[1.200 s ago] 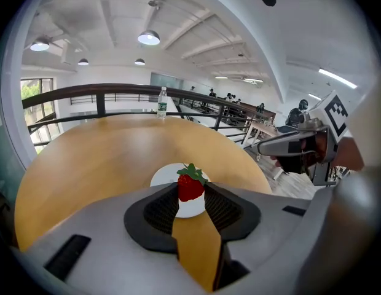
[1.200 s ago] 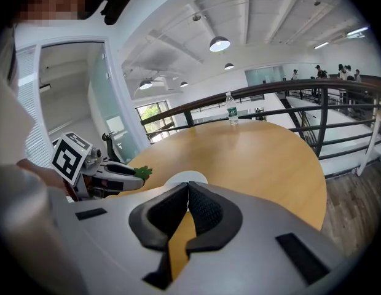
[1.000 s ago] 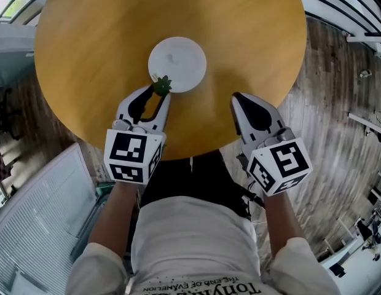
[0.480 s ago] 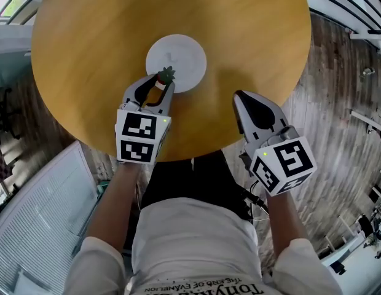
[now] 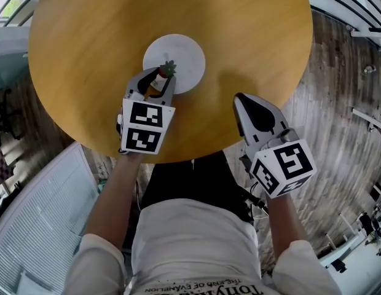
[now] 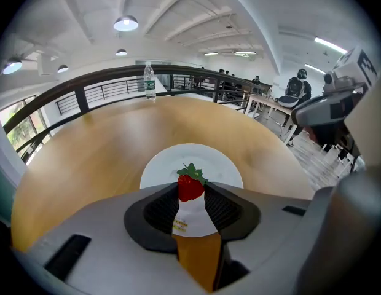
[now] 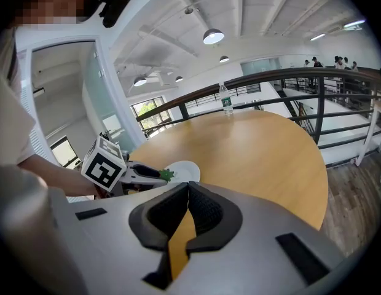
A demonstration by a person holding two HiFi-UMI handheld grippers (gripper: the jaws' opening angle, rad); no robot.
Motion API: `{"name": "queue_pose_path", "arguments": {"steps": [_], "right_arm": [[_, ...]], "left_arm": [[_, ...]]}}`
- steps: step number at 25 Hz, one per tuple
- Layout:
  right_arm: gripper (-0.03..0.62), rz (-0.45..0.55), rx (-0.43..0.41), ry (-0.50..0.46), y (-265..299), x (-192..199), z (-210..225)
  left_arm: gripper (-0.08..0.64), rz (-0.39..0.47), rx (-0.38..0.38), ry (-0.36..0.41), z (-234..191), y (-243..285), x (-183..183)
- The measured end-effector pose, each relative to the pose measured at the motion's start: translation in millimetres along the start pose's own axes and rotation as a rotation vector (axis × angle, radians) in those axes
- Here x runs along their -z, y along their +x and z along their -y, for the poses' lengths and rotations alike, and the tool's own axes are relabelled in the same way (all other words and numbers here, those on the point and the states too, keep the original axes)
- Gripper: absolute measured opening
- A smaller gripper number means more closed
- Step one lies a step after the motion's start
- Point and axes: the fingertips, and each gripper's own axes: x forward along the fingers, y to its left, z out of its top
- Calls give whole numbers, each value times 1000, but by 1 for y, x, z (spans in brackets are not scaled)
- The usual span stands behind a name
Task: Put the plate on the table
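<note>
White plate (image 5: 185, 53) sits just beyond the left claw (image 5: 160, 77), which is clamped on a toy strawberry (image 6: 190, 187); best to ease forward, lower it upright, then release.

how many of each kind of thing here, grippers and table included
table: 1
plate: 1
water bottle: 1
strawberry-topped toy: 1
grippers: 2, left gripper and right gripper
total: 6
</note>
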Motion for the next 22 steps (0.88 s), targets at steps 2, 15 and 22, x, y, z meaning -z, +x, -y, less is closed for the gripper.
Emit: {"name": "queue_pose_path", "arguments": {"steps": [2,15,22], "right_arm": [[25,1,-1,0,2,1,-2],[25,9,-1,13,3,2,1],[25,6,1,14,5,4,-1]], "left_arm": [[146,-9,0,15,-2,3,0],[146,-72,-4,81,0,19,3],[155,-79,0,104,0,21,3]]}}
